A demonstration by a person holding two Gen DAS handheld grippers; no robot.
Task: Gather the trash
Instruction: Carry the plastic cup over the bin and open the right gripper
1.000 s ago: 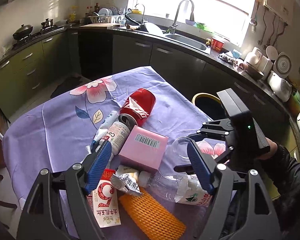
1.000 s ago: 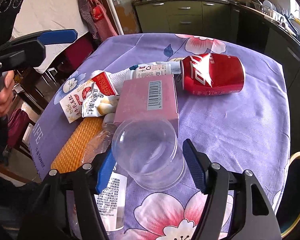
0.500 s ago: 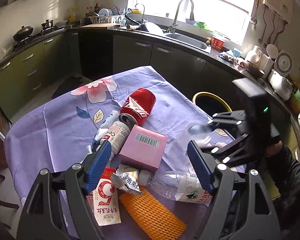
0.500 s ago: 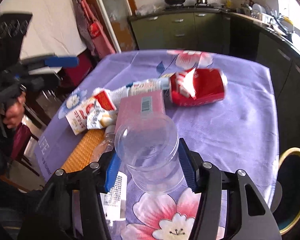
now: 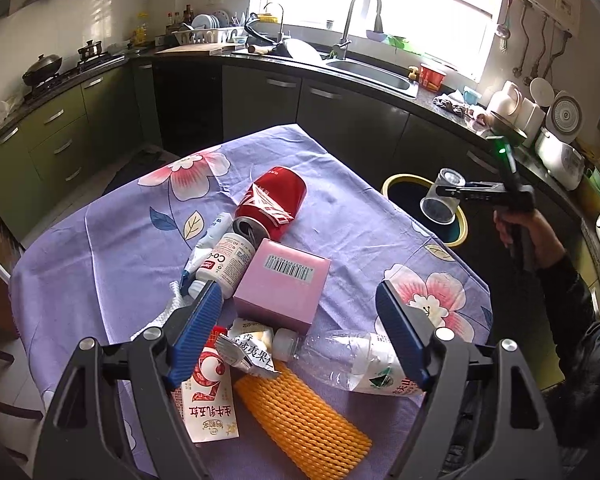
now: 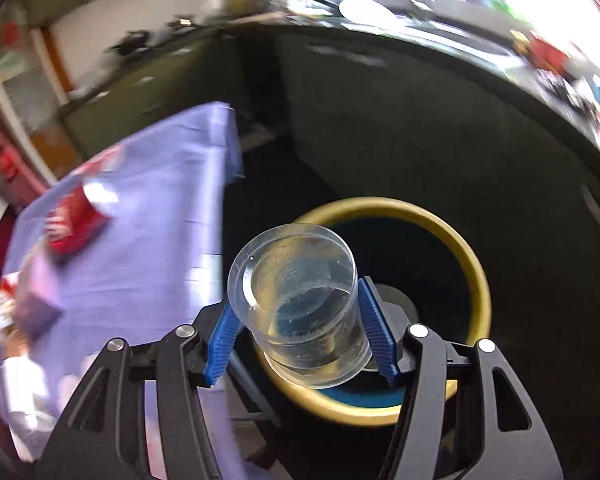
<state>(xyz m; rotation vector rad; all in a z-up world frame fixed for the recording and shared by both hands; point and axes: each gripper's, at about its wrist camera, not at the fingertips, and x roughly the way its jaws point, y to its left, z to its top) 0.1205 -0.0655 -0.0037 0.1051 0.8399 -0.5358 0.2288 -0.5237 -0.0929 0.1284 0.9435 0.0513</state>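
Observation:
My right gripper (image 6: 300, 340) is shut on a clear plastic cup (image 6: 300, 304) and holds it over the yellow-rimmed trash bin (image 6: 472, 256); the cup (image 5: 440, 202) and bin (image 5: 400, 179) also show in the left wrist view beside the table. My left gripper (image 5: 300, 328) is open and empty above the trash pile: a pink box (image 5: 282, 284), a red can (image 5: 272, 202), a white bottle (image 5: 230, 256), a clear plastic bottle (image 5: 356, 360), a milk carton (image 5: 208, 400), a crumpled wrapper (image 5: 246, 350) and an orange foam net (image 5: 300, 420).
The table has a purple flowered cloth (image 5: 112, 240). Dark kitchen cabinets (image 5: 340, 116) and a sink counter (image 5: 372, 74) stand behind it. The bin stands on the floor by the table's right corner.
My right gripper has lifted the clear cup off the table and swung it right, over the trash bin. The left gripper has stayed open above the pile.

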